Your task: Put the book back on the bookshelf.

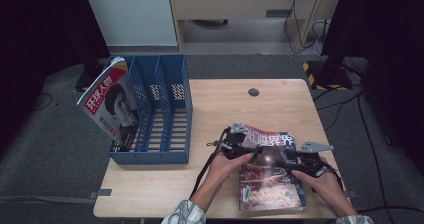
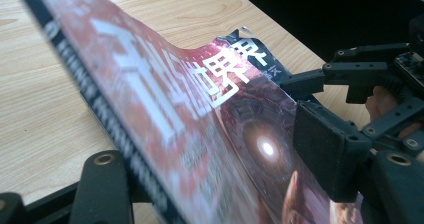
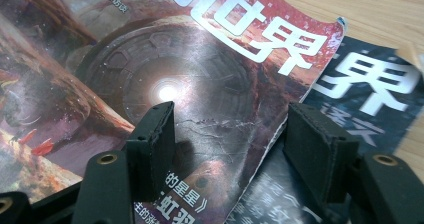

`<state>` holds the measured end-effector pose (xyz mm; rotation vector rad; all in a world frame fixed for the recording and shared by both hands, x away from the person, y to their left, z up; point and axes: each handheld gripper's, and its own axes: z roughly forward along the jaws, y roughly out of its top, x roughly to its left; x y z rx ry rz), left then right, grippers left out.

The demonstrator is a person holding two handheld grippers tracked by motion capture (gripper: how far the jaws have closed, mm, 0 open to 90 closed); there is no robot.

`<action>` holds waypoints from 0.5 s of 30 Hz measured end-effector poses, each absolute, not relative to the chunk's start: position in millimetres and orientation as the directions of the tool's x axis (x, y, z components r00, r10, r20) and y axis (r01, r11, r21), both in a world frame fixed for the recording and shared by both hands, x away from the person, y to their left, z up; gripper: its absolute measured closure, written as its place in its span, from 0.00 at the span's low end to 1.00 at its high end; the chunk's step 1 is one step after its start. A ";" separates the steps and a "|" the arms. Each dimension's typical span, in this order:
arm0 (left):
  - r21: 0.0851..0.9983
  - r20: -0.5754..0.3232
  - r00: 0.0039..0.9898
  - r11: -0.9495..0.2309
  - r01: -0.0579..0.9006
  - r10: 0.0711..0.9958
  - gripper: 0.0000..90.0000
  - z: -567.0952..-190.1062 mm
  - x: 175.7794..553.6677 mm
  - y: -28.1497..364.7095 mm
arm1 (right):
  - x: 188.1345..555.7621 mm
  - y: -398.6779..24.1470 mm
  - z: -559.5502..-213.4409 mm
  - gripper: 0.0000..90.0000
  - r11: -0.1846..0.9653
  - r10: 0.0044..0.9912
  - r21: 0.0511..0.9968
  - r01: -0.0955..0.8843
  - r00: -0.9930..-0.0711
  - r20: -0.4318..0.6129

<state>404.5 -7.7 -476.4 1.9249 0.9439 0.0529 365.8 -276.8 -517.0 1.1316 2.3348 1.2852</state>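
Two magazines lie stacked at the near right of the desk (image 1: 220,104): a red-covered magazine (image 1: 267,171) with a glowing round disc and big white characters on top, and a dark blue magazine (image 3: 360,104) under it, whose corner with white characters peeks out on the right in the right gripper view. The left tool (image 1: 239,145) sits at the top magazine's far left corner; in the left gripper view the spine edge of the red cover runs up between its two black jaws, lifted off the desk and bowed, with the right pad against the cover and the left jaw close by the spine, so the tool looks clamped on the red-covered magazine. The right tool (image 1: 300,159) is at the magazine's right edge; in the right gripper view its jaws stand apart, one over the red cover and the other over the dark blue one, with the red cover's edge passing between them, and no pad visibly presses it. Both hands come in from the near edge. Far left on the desk stands a blue file rack (image 1: 165,129) with open slots, and a red-and-white magazine (image 1: 112,104) leans in its leftmost slot.
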 end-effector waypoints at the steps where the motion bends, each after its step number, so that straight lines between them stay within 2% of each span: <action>1: 0.772 -0.336 0.700 -0.242 0.588 0.630 0.38 -476.4 404.9 -7.9 | 365.8 -275.8 -517.3 0.42 0.320 0.725 0.802 0.505 -0.676 0.136; 13: 0.777 -0.322 0.706 -0.249 0.577 0.631 0.41 -476.1 406.3 -13.1 | 364.5 -272.4 -516.5 0.43 0.316 0.702 0.811 0.493 -0.696 0.150; 15: 0.786 -0.287 0.712 -0.268 0.558 0.641 0.46 -475.4 405.3 -13.5 | 364.5 -272.6 -516.4 0.43 0.316 0.702 0.811 0.493 -0.696 0.150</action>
